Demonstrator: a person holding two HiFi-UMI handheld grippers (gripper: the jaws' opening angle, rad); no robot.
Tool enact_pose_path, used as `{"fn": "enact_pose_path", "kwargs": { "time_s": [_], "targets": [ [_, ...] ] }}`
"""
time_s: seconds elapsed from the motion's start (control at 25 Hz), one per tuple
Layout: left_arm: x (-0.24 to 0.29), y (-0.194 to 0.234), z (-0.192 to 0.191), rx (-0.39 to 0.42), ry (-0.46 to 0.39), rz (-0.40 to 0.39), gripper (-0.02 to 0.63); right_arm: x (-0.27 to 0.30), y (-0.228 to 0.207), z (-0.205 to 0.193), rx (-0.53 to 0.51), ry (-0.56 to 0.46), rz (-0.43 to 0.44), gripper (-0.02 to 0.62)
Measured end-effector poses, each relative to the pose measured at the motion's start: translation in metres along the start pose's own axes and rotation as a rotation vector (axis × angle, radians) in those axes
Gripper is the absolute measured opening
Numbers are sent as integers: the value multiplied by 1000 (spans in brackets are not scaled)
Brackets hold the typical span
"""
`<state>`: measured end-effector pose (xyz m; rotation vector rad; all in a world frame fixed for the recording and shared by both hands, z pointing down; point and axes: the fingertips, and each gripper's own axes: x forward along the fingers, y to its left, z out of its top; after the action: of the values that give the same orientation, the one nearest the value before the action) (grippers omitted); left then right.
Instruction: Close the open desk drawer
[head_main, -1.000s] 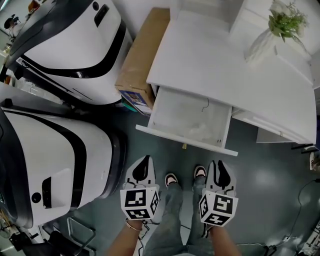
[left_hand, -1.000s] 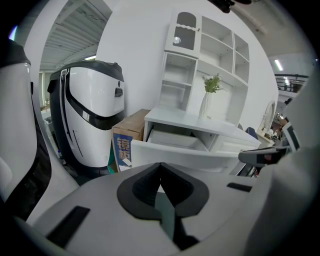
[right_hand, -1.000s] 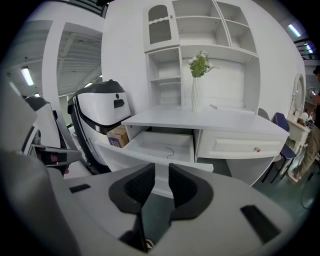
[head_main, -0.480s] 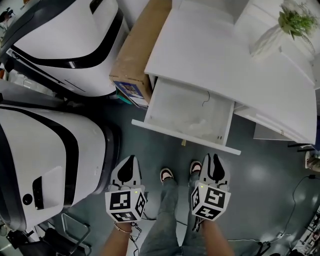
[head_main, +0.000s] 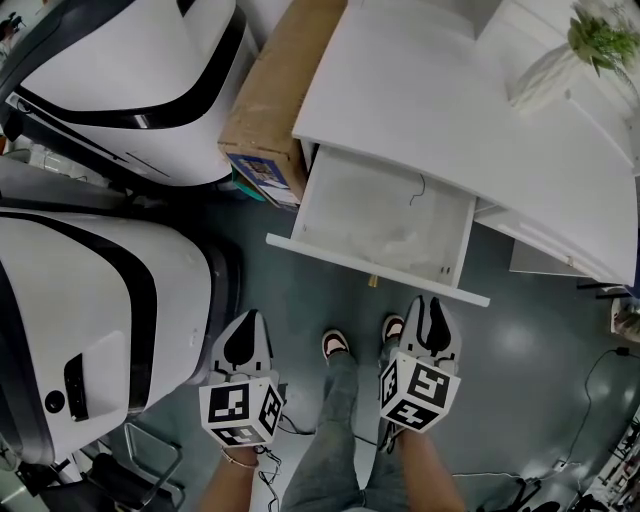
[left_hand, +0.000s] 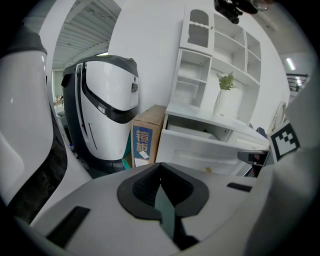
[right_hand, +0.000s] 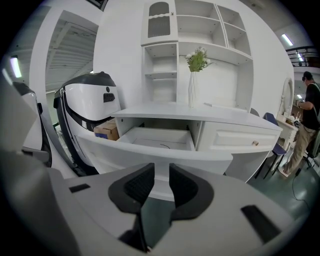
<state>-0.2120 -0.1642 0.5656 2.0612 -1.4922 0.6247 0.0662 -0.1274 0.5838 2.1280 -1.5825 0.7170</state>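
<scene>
The drawer (head_main: 375, 270) hangs open below the white surface (head_main: 430, 110). The left tool (left_hand: 159, 166) is closed on nothing; the right tool (right_hand: 162, 167) (its jaws have just been opening) gapes empty.

Cam layout: one head, two gripper cams
Head cam looks steeply down on the drawer (head_main: 375, 270) from above. Both gripper views sit low and near, facing its front. All three share drawer and desk (head_main: 430, 100).
</scene>
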Motion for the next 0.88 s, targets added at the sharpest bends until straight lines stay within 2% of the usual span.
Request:
{"fn": "enact_pose_path", "kwargs": {
  "time_s": [0.88],
  "targets": [
    [0, -4, 9, -14, 2, 4, 14, 16, -3, 11, 37, -3, -36, 107]
  ]
}}
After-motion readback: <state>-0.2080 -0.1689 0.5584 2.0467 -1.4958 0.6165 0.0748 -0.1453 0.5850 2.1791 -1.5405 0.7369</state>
